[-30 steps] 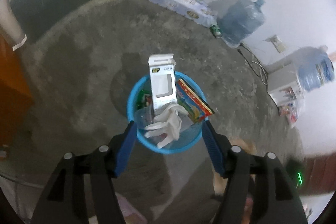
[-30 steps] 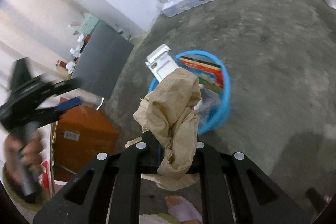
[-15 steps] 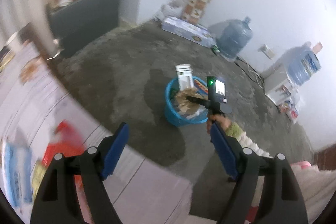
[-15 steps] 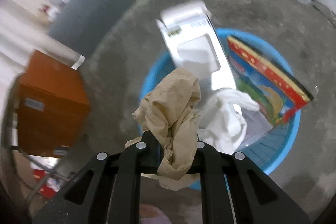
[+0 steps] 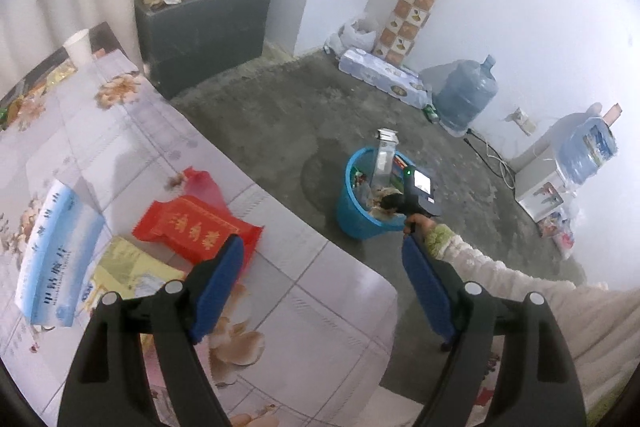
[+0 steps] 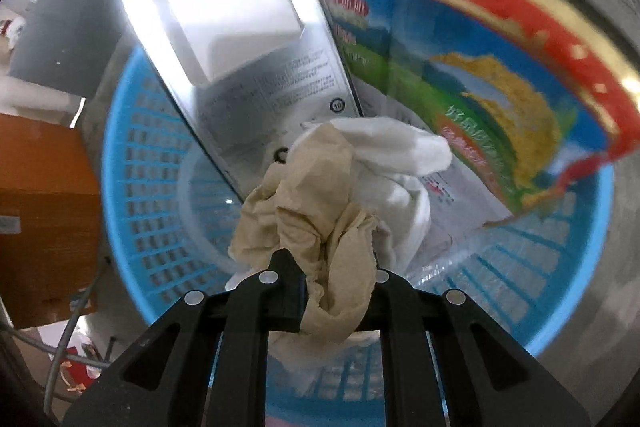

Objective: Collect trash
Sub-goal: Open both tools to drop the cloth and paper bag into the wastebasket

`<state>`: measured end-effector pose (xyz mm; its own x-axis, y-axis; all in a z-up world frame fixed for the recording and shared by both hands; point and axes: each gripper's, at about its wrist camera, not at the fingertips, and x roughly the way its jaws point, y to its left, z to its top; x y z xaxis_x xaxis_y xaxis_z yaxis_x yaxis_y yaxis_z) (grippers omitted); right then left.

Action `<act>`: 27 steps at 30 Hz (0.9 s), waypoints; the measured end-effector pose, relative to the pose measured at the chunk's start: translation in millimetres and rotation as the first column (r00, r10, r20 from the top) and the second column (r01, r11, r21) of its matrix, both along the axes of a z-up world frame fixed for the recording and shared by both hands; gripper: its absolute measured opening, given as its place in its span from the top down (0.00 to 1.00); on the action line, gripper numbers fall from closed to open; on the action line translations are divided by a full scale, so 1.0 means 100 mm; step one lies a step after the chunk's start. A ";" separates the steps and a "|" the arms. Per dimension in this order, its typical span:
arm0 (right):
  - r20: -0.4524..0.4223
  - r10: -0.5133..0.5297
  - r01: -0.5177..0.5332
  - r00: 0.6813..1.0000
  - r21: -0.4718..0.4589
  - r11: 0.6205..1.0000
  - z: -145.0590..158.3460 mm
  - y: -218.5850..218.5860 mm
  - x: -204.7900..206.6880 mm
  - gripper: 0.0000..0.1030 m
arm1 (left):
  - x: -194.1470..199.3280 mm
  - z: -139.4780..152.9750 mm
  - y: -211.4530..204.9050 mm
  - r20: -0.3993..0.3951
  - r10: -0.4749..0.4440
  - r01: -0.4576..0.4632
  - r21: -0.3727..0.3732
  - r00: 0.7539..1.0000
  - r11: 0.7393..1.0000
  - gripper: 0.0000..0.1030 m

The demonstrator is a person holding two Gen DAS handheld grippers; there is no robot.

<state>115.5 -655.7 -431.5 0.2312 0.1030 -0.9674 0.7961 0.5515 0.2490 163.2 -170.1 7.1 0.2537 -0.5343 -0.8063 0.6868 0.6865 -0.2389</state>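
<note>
The right gripper (image 6: 338, 267) is clamped on a crumpled brown paper (image 6: 320, 227) right over the blue basket (image 6: 132, 187), so release it low, clear of the tall silver box (image 6: 240, 47). The left gripper (image 5: 320, 279), jaws just spread and empty, hovers above the near table (image 5: 320, 307), where the red packet (image 5: 192, 227) looks the handiest next pick

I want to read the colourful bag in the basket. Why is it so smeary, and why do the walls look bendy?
Right wrist view: the colourful bag is smeared by motion blur, and glare whitens the grey box. Left wrist view: sharper, but the fisheye lens curves the walls and the table edge, and the right side looks hazy.
</note>
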 end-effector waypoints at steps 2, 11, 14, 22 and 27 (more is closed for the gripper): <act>-0.035 0.021 -0.022 0.999 -0.014 1.000 -0.06 0.00 0.04 0.90 | 0.00 0.00 0.03 -0.003 0.009 -0.009 -0.005 1.000 1.000 0.23; -0.002 0.066 -0.066 0.998 0.003 0.998 0.17 0.05 0.11 0.54 | -0.01 -0.01 0.22 -0.017 0.036 -0.036 -0.041 0.999 0.998 0.23; 0.054 0.051 -0.051 0.997 0.003 0.999 0.37 0.02 0.01 0.41 | -0.05 0.05 0.27 0.005 0.036 -0.035 -0.059 0.999 0.998 0.23; 0.192 -0.001 0.002 0.981 -0.005 1.000 0.88 -0.10 -0.25 0.36 | -0.17 0.12 0.44 0.003 0.047 -0.047 -0.109 0.999 0.993 0.22; 0.275 -0.062 0.074 0.959 -0.034 0.997 1.12 -0.06 -0.36 0.35 | -0.26 0.16 0.62 0.011 0.072 -0.070 -0.134 0.997 0.988 0.22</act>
<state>79.4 -661.7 -319.8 0.4926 0.0370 -0.8694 0.7369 0.5137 0.4394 137.5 -108.1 23.6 0.3068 -0.6172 -0.7245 0.6414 0.6965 -0.3216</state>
